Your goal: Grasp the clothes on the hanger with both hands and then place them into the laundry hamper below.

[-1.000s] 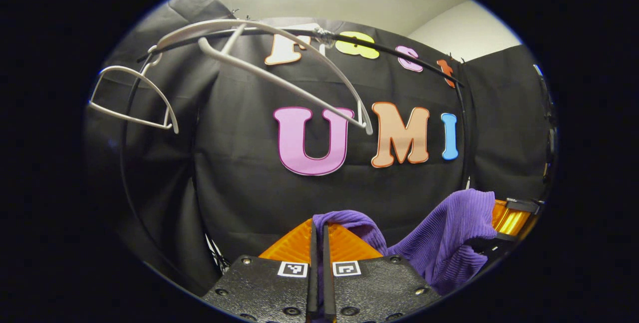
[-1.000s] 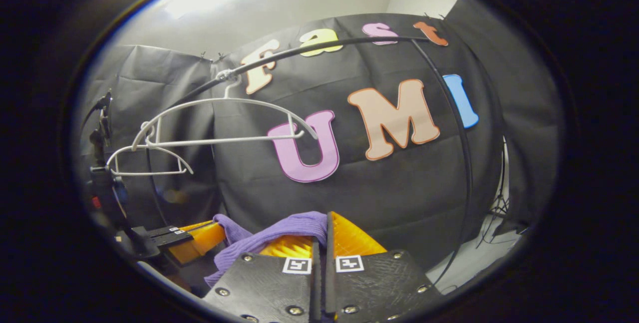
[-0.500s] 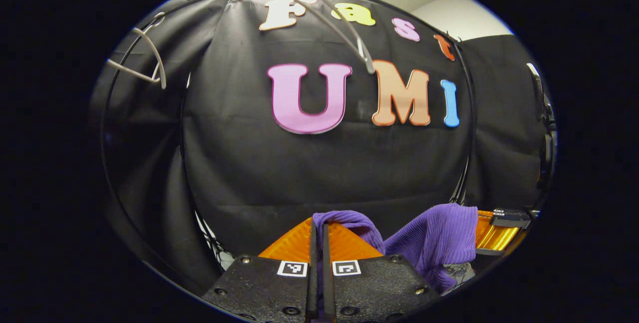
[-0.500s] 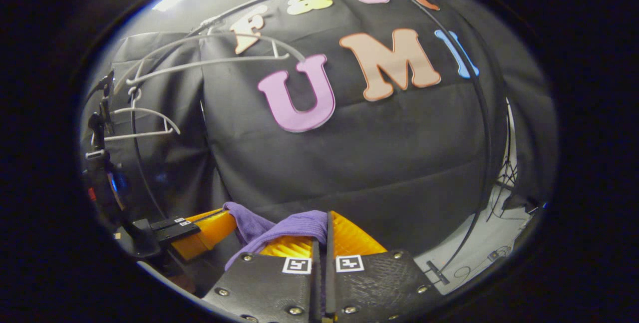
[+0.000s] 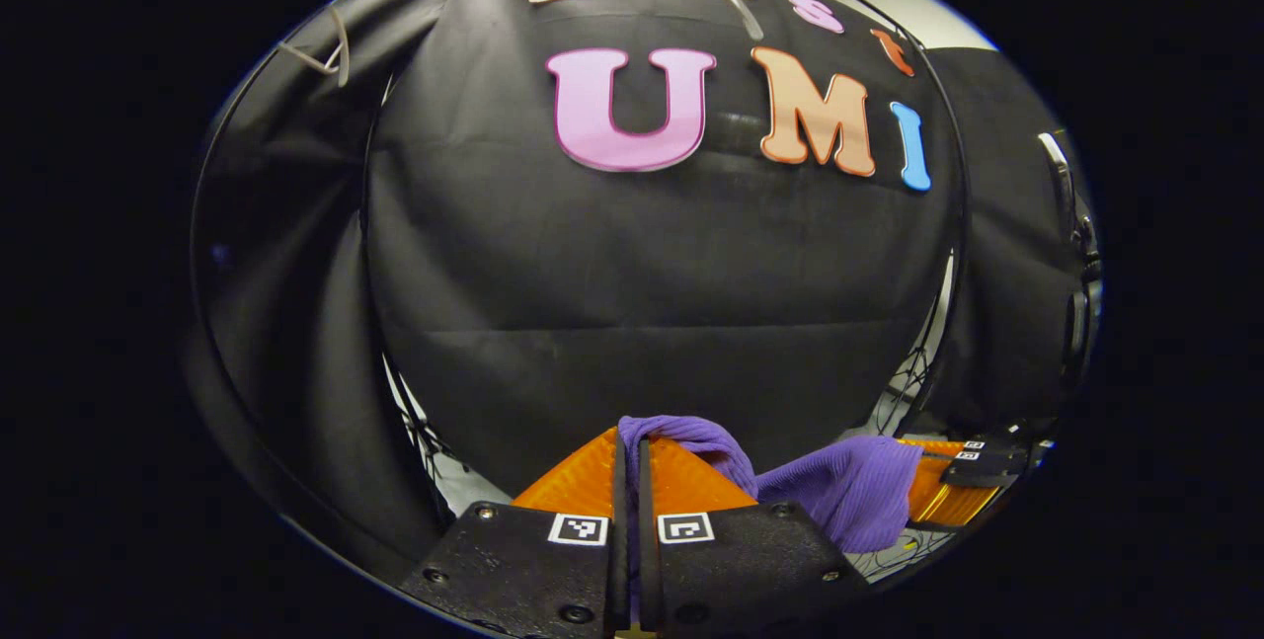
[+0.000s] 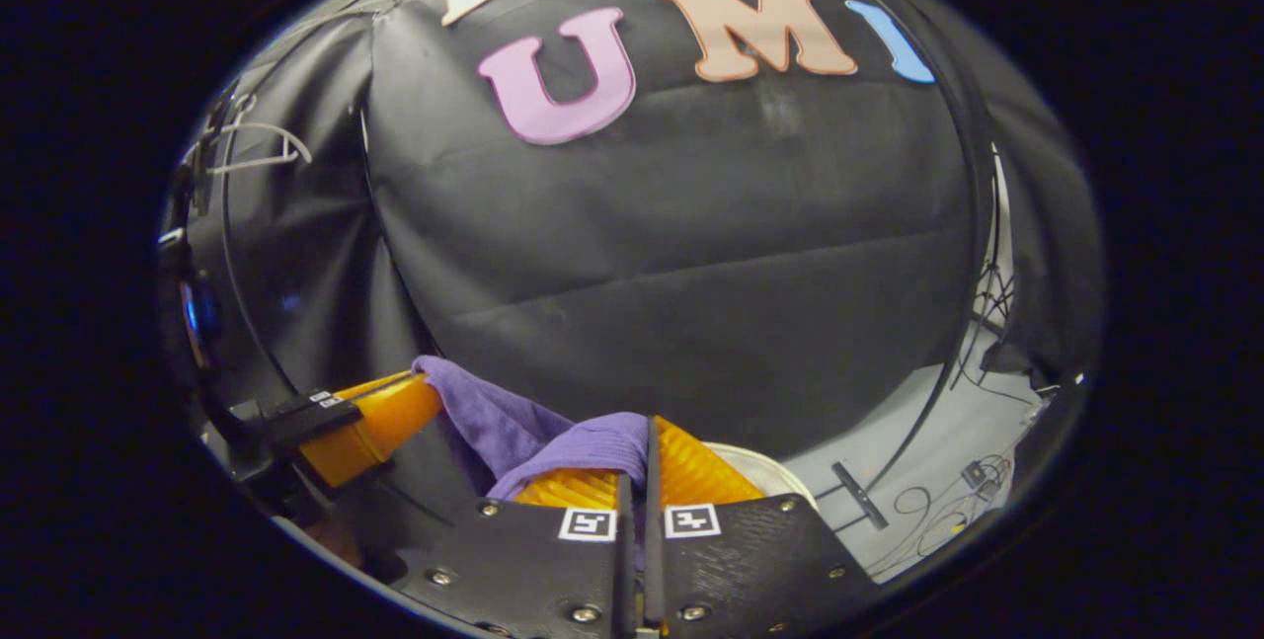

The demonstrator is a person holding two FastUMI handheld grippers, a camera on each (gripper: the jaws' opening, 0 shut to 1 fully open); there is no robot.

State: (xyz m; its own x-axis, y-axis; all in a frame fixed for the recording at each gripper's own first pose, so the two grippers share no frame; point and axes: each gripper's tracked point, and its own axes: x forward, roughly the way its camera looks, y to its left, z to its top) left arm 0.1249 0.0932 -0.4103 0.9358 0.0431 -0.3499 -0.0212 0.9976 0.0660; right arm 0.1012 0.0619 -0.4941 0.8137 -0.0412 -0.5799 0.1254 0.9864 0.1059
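A purple knitted garment [image 5: 849, 496] hangs stretched between both grippers, off the hangers. My left gripper [image 5: 632, 446] is shut on one bunched end of it. In the left gripper view the cloth runs right to the right gripper [image 5: 953, 481], which pinches the other end. My right gripper [image 6: 638, 437] is shut on a purple fold [image 6: 592, 441], and the left gripper [image 6: 370, 412] holds the garment [image 6: 484, 417] farther left. A white curved rim, likely the laundry hamper [image 6: 765, 471], peeks out just behind my right fingers. Bare white hangers [image 5: 331, 51] hang high up on the rail.
A black rail arches over the booth wall, with a second hanger tip [image 5: 736, 7] at the top. Another bare hanger [image 6: 252, 145] shows at the upper left in the right gripper view. Grey floor with loose cables [image 6: 938, 501] lies at the lower right.
Both grippers have dropped with the purple garment still pinched. The hangers and rail have slid toward the top of both views, and the white rim and floor have come into the right gripper view.
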